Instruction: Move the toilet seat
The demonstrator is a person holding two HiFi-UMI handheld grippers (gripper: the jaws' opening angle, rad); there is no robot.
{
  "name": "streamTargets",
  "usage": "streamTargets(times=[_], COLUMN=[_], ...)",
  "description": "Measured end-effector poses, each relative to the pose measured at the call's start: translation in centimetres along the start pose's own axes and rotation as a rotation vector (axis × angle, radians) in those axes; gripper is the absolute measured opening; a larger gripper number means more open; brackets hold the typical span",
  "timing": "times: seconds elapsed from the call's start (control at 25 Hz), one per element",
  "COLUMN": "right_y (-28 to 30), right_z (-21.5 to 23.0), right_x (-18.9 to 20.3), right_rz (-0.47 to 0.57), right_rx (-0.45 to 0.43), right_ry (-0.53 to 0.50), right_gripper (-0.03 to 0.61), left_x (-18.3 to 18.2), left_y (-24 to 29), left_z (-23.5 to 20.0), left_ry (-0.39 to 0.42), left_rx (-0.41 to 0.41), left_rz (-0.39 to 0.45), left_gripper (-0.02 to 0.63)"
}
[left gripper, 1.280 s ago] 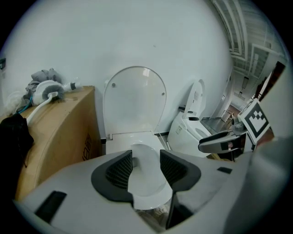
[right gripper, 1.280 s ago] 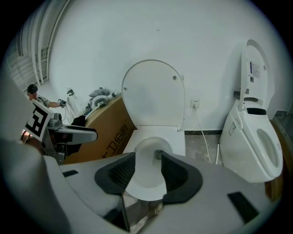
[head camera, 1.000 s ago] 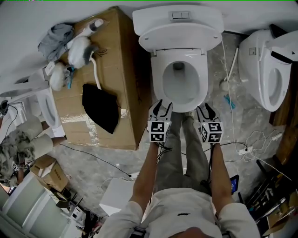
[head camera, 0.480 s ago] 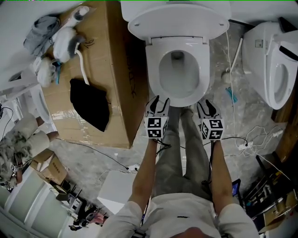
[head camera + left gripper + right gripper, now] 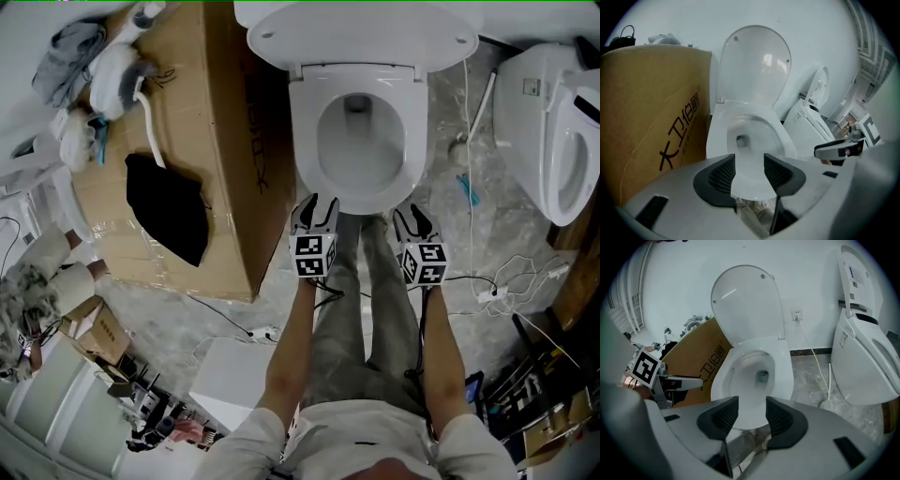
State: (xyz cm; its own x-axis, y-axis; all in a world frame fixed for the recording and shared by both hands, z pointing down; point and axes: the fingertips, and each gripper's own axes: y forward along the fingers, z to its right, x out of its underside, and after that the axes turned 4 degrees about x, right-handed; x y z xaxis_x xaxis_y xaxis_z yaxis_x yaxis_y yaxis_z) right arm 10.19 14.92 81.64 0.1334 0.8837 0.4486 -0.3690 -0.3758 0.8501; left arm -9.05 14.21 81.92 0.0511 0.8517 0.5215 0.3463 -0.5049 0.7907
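Just below toilet seat (image 5: pixel 361 195), down flat on bowl at upper centre, holding left tool (image 5: pixel 319 202) and right tool (image 5: pixel 411 215) side by side, jaws slightly apart and empty, probably to catch front rim together.

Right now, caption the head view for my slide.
Left gripper and right gripper, jaws apart, poised at the front edge of the toilet seat; lid raised, cardboard box beside.

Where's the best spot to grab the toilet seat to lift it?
Probably the front edge of the toilet seat, coming from the front. It lies flat, hinged at the back below the raised lid, so the front end is free and nearest the left gripper and right gripper.
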Motion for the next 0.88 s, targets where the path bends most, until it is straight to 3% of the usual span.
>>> streamTargets(times=[0.44,0.88], right_y=[2.8,4.9], right_z=[0.5,0.9], right_x=[2.3,5.0], right_rz=[-0.027,-0.039], right_rx=[-0.001,0.001], right_ry=[-0.015,0.092], right_gripper=[0.203,0.276], left_x=[4.3,7.2], left_y=[1.9,3.2], left_z=[-1.7,-3.0], left_ry=[-0.073,-0.146], left_rx=[-0.018,-0.007], left_rz=[-0.044,-0.070], left_gripper=[0.210,0.266])
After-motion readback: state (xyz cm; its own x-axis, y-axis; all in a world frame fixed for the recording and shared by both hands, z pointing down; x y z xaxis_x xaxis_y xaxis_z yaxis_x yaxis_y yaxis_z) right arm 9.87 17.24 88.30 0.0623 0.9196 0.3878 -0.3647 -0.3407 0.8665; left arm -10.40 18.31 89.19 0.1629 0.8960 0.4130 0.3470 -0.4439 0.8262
